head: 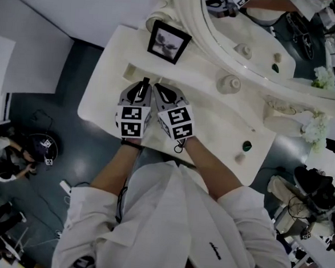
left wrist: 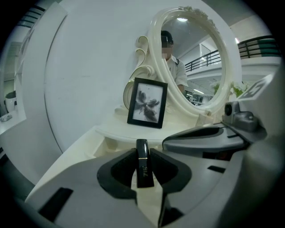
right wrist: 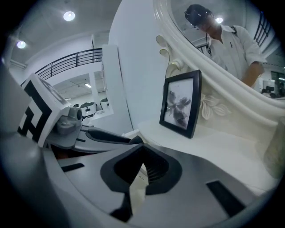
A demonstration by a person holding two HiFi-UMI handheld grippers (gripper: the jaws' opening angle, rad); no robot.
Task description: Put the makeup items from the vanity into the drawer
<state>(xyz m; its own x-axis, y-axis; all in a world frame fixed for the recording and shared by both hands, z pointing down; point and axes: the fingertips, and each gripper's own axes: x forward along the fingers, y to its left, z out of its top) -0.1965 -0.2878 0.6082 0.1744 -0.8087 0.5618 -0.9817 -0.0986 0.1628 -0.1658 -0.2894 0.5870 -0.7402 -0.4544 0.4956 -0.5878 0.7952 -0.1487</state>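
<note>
Left gripper view shows the left gripper clamped on a slim black lipstick tube, whose end juts past the jaw tips. It is held above the white vanity top, in front of a black-framed flower picture. Just beside it, the right gripper has its jaws pressed together, with nothing between them.

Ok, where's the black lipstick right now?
In the left gripper view, the black lipstick is clamped in the left tool, over the vanity, near the picture frame.
</note>
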